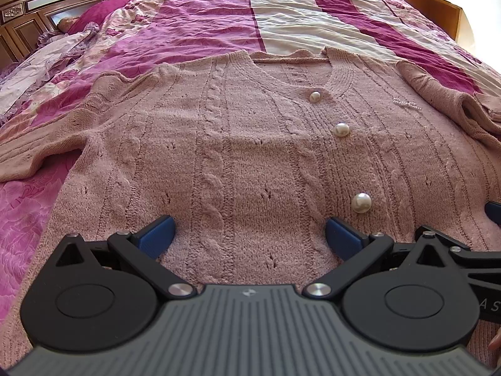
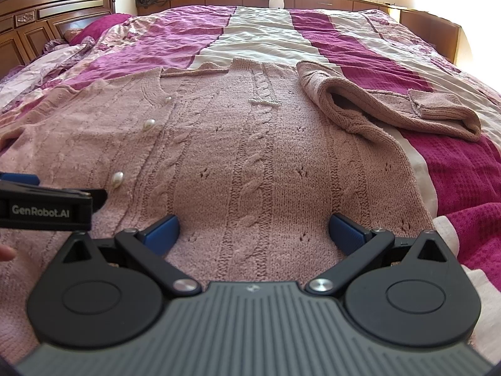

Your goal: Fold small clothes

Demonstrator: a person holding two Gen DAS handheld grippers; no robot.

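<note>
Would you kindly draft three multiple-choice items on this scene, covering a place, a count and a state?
1. Where does the cardigan lie?
A. on the bed
B. on a chair
C. on the floor

2. How many pearl buttons show in the left wrist view?
A. one
B. three
C. six

3. How does the left gripper stand?
A. open
B. shut on a sleeve
C. shut on a button

Answers: 1 A, it is spread over the striped bedspread; 2 B, three run down its front; 3 A, its blue fingers sit wide apart.

We see a dusty-pink cable-knit cardigan [image 1: 250, 156] with pearl-white buttons [image 1: 361, 202] on a magenta-and-cream striped bedspread [image 1: 281, 15].
</note>
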